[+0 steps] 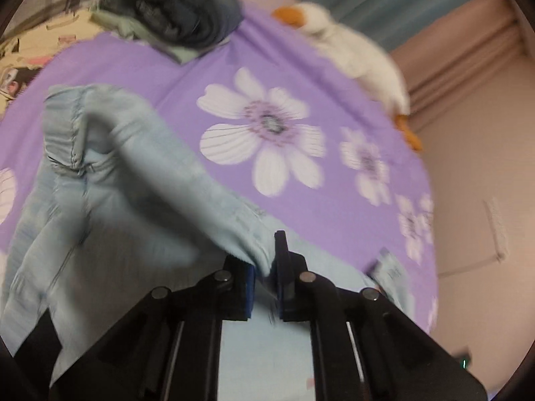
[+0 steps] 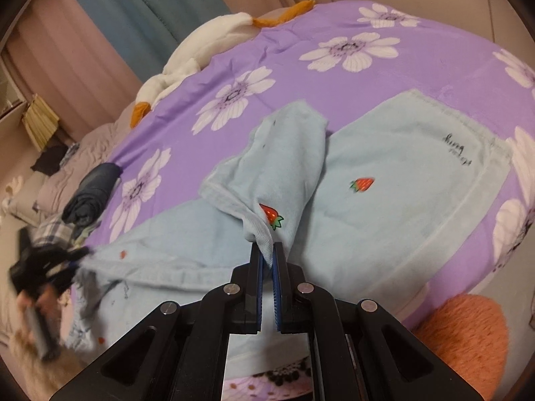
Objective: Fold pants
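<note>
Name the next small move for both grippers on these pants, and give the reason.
Probably carry both pinched edges across together and lay them down on the flat part. The left gripper and the right gripper are each shut on a raised fold of the light blue pants, while the rest lies spread on the purple bedspread.

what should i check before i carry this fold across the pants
1. Left gripper pinching the light blue pants: ok, fabric sits between the pads.
2. Right gripper pinching the pants: ok, cloth is clamped near a strawberry print.
3. Far part of the pants flat on the purple floral bedspread: ok.
4. Lifted part smooth: not ok, it hangs bunched and creased.
5. Landing area free: ok, the dark rolled clothes and plush goose lie apart.
6. Edges aligned: cannot tell, blurred.
</note>
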